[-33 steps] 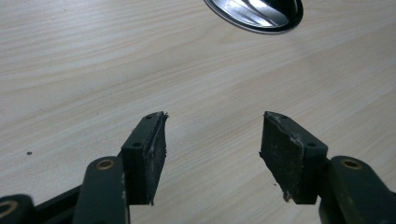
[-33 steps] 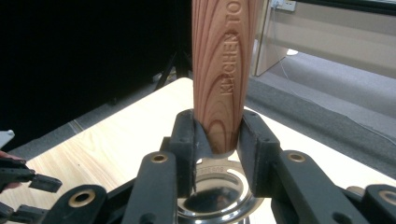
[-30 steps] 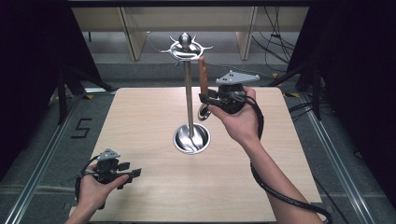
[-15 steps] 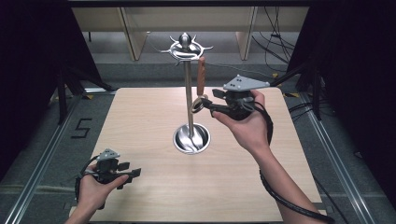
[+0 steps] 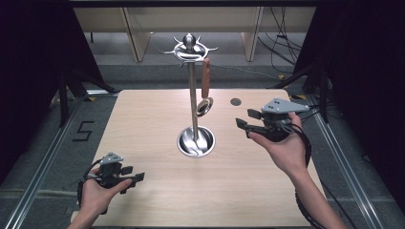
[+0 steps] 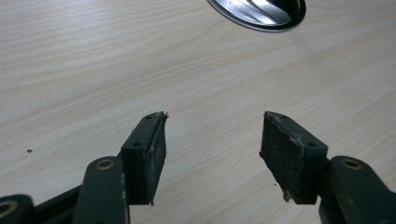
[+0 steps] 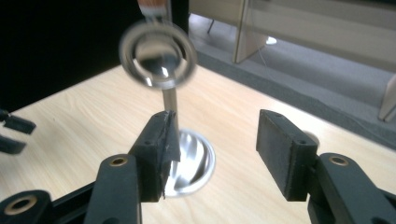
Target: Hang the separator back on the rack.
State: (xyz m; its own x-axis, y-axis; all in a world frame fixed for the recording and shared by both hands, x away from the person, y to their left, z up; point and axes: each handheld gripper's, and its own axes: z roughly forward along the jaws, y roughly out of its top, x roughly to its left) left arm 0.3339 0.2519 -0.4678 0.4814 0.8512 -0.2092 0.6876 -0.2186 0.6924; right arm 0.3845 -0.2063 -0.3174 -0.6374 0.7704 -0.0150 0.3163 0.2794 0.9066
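A metal stand [image 5: 192,95] with hooks at its top rises from a round shiny base [image 5: 196,142] in the middle of the table. A utensil with a brown wooden handle [image 5: 206,76] hangs from one hook, and its round metal head [image 5: 204,106] is beside the pole. My right gripper [image 5: 244,121] is open, right of the stand and apart from it. In the right gripper view the blurred round head [image 7: 158,53] hangs ahead of the open right gripper [image 7: 215,126]. My left gripper [image 5: 135,173] rests open near the front left corner. In its own view the left gripper [image 6: 215,121] holds nothing.
The light wooden table [image 5: 143,124] has a small dark round hole [image 5: 235,101] at its back right. Dark curtains stand on both sides. Cables [image 5: 286,52] lie on the floor beyond the table. A rim of the base [image 6: 257,11] shows ahead of the left jaws.
My right gripper has drawn back from the hanging utensil, to the right and toward the table's front. The utensil stays on its hook. The left gripper has not moved.
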